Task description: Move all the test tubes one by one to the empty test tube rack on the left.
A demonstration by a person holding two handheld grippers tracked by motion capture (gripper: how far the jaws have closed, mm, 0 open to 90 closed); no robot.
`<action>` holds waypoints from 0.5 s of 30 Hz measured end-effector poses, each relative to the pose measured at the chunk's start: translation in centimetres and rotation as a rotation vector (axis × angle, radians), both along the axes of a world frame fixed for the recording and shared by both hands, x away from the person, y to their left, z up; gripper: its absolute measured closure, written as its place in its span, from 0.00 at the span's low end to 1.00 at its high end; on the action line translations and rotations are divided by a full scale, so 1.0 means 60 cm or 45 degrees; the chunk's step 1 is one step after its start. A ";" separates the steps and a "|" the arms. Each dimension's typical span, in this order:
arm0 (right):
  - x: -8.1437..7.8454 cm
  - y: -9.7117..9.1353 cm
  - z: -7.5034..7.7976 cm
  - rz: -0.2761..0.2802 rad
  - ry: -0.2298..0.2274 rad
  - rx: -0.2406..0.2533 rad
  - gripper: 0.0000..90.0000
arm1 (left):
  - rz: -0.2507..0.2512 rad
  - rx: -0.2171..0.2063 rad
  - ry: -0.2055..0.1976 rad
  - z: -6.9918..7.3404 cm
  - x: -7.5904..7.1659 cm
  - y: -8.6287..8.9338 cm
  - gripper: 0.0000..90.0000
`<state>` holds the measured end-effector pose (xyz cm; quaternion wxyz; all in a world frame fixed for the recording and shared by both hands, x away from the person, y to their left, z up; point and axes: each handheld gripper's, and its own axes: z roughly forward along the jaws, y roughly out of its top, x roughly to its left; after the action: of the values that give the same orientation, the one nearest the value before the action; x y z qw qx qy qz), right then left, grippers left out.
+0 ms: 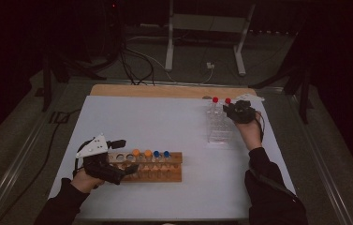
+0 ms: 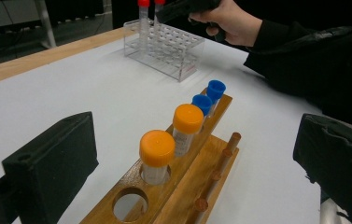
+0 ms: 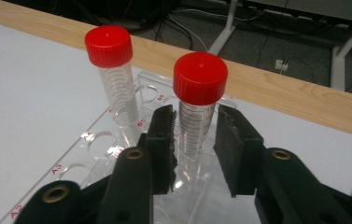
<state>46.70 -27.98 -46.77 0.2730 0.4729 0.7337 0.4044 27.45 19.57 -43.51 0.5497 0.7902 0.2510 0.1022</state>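
Wooden and nearest the person, the long tube rack is lying across the white table, carrying two orange-capped tubes and two blue-capped tubes. The left gripper is hovering at its empty left end with its jaws standing wide apart, gripping nothing. Farther out and well to the right, the right gripper is reaching forward into the clear acrylic rack, so this hand is plainly the nearer one for the work there. Its black jaws are flanking the red-capped tube just below the cap, one on each side and very close. A thin sliver seems to be showing at one pad, so I am judging the claw as not yet clenched on it. That tube is standing upright in a hole at the rack's far end, its long axis running straight up between the jaws, so a lift would be going straight up. Just beside it a second red-capped tube is standing apart, clear of the jaw on that side. Above, the room is lying open, while the rack's empty holes are running back toward the hand. Beyond the rack, the table's bare wooden strip is marking the far edge.
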 end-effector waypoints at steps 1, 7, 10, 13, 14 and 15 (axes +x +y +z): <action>0.001 0.001 0.000 -0.005 -0.001 -0.008 0.78 | 0.000 0.001 0.000 0.000 0.000 0.000 0.01; 0.004 0.003 0.002 -0.006 0.009 -0.015 0.82 | 0.003 -0.003 0.005 -0.001 0.001 0.000 0.01; 0.002 0.002 0.010 -0.003 -0.006 0.001 0.83 | 0.002 -0.003 0.008 -0.001 0.001 0.000 0.01; -0.003 0.000 0.022 0.001 -0.023 0.005 0.83 | 0.001 -0.005 0.008 -0.001 0.001 0.000 0.01; -0.004 -0.001 0.027 0.000 -0.029 0.007 0.83 | -0.003 -0.006 0.010 -0.001 0.001 0.000 0.01; -0.007 -0.001 0.032 0.001 -0.037 0.010 0.83 | -0.001 -0.003 0.009 0.000 0.001 0.000 0.01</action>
<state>46.30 -28.06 -44.87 0.2814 0.4678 0.7283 0.4142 27.50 19.54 -43.54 0.5497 0.7900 0.2527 0.0991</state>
